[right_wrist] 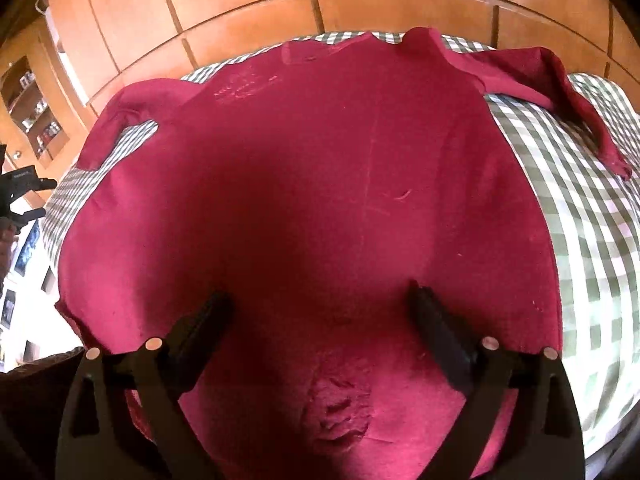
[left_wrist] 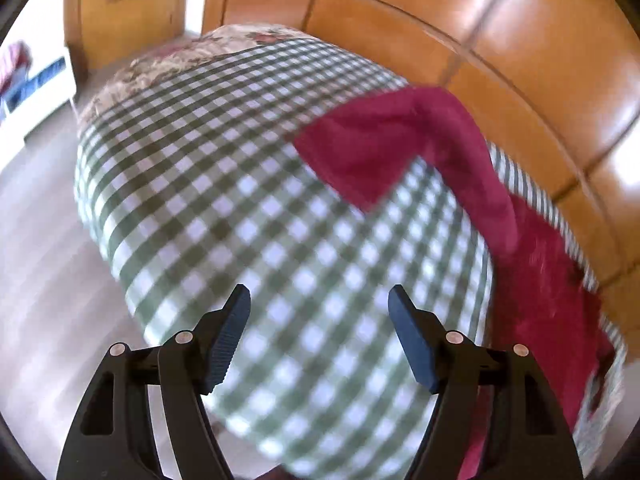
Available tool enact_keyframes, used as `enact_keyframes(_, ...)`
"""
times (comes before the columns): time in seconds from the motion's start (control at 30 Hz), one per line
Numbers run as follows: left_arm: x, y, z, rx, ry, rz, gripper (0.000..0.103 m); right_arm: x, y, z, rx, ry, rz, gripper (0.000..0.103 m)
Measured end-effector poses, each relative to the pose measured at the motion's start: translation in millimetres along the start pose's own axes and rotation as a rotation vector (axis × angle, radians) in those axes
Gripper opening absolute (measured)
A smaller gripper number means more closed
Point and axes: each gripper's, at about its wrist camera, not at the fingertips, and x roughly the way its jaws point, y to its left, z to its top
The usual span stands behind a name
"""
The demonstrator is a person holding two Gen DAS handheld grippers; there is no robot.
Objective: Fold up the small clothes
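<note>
A dark red long-sleeved top [right_wrist: 320, 184] lies spread flat on a green-and-white checked cloth [right_wrist: 580, 208]. Its right sleeve [right_wrist: 560, 92] stretches out and bends down at the far right, and its left sleeve [right_wrist: 116, 120] bends at the far left. My right gripper [right_wrist: 320, 300] hovers low over the garment's near hem, open wide, with only flat fabric under the gap; a small puckered spot [right_wrist: 340, 408] shows near the hem. In the left wrist view my left gripper [left_wrist: 320, 300] is open over bare checked cloth [left_wrist: 240, 200], with a red sleeve [left_wrist: 400, 148] ahead to its right.
Glossy orange-brown wooden cabinet doors [right_wrist: 320, 4] rise right behind the covered surface. A floral cover [left_wrist: 180, 56] shows at the far end of the surface. Pale floor [left_wrist: 40, 240] lies to the left. Shelves with small items [right_wrist: 32, 108] stand at far left.
</note>
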Motion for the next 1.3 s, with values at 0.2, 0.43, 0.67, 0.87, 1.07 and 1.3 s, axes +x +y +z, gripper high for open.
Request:
enact_keyframes(0.2, 39.1, 4.3, 46.9, -0.023, -0.026, 0.029, 0.076, 0.1, 1.7, 3.2, 0.022, 0.022, -0.044, 0.094)
enact_keyframes(0.43, 99.1, 1.4, 76.0, -0.150, -0.019, -0.030, 0.056, 5.5, 7.5, 9.3, 0.064, 0.047, -0.095, 0.100)
enact_keyframes(0.67, 42.9, -5.1, 136.8, -0.014, -0.068, -0.165, 0.004, 7.9, 6.7, 11.5, 0.086, 0.055, -0.108, 0.101)
enact_keyframes(0.87, -22.0, 20.3, 188.3, 0.011, -0.088, -0.164, 0.004, 7.7, 6.7, 12.0, 0.092, 0.055, -0.112, 0.101)
enact_keyframes(1.07, 28.2, 22.6, 211.4, 0.066, -0.030, 0.099, 0.004, 7.8, 6.8, 11.3, 0.099, 0.046, -0.118, 0.101)
enact_keyframes(1.3, 82.2, 15.8, 181.7, 0.039, 0.013, 0.254, 0.013, 8.7, 7.0, 12.8, 0.101, 0.050, -0.124, 0.101)
